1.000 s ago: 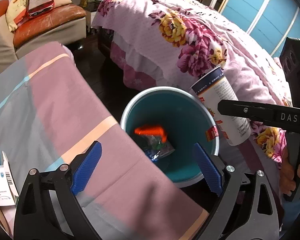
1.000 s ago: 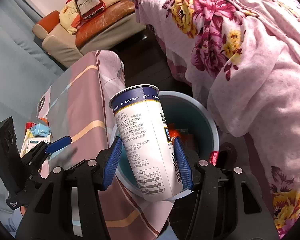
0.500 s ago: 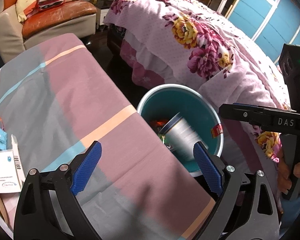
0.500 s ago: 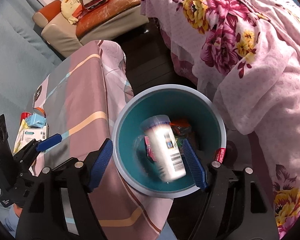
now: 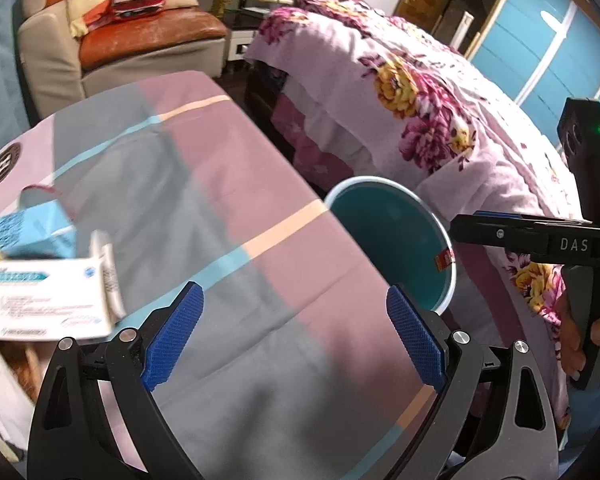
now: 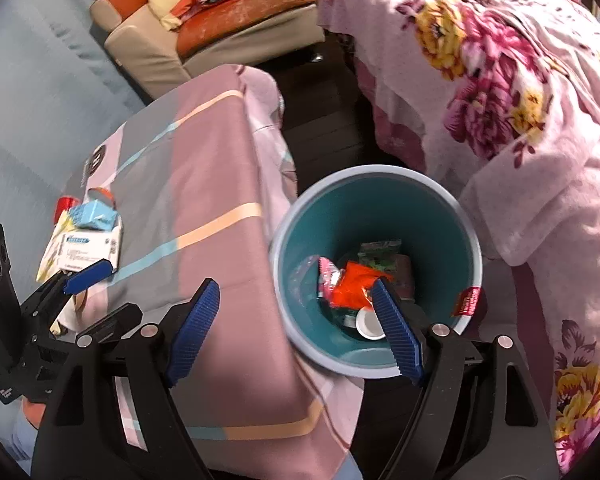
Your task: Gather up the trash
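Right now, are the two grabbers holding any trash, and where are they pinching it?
No. The left gripper and the right gripper, its jaws just opened, are both empty. The white cup lies in the teal bin.

Both grippers are the same build: matte black plastic frames with triangular cutouts, silver screw heads at the pivots, and ribbed blue pads on the fingers. The right gripper (image 5: 496, 232) has "DAS" in white letters on its side plus a black camera block with a little green light. The left gripper (image 5: 296, 338) looks identical up close.
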The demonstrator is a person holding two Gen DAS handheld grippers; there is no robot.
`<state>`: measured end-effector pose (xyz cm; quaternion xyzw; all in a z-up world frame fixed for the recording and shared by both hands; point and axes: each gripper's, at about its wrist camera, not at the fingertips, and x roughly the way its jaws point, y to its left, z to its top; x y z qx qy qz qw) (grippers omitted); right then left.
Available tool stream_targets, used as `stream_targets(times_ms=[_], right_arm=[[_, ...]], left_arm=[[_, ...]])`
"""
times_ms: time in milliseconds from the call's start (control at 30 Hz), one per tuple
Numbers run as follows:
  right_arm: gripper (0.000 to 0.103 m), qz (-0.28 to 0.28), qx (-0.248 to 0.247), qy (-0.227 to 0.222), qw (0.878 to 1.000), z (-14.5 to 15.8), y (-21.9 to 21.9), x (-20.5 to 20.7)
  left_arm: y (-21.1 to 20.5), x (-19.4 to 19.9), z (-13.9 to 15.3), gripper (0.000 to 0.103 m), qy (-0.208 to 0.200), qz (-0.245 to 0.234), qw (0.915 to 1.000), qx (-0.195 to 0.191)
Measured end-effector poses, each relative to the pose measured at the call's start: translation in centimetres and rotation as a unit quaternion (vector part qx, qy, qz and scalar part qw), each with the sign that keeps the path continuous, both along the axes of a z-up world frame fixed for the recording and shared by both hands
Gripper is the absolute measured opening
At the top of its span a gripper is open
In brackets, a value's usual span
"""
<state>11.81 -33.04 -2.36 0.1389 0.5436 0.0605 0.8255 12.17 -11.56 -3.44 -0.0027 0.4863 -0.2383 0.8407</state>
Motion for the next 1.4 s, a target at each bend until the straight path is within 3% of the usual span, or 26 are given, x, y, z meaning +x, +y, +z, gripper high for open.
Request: stream_targets(times_ms=[400,667,1067,1400], right_arm=[[0.076,0.070,-0.036,-0.011,0.997,2.5,7.5,-0.2],[0.079,0.158,-0.065,-0.009,0.985,3.3,14.7,0.8],[0.079,0.288,-0.086,0.000,0.954,1.8,25.2,3.1],[0.079,0.389,-0.107,-0.008,0.915,-0.1,31.5,5.3]], left_arm=[[8.9,-2.3,2.2,0.093,-0.023,0.055,0.9982,-0.005],[15.8,-3.4,3.3,0.093,-0.038,0.102,0.9940,0.001],[25.5,-3.3,2.5,0.093,-0.028,0.180,0.9832,0.012],[28.4,-1.2,0.2,0.093,-0.007,0.199,0.9797,0.019]])
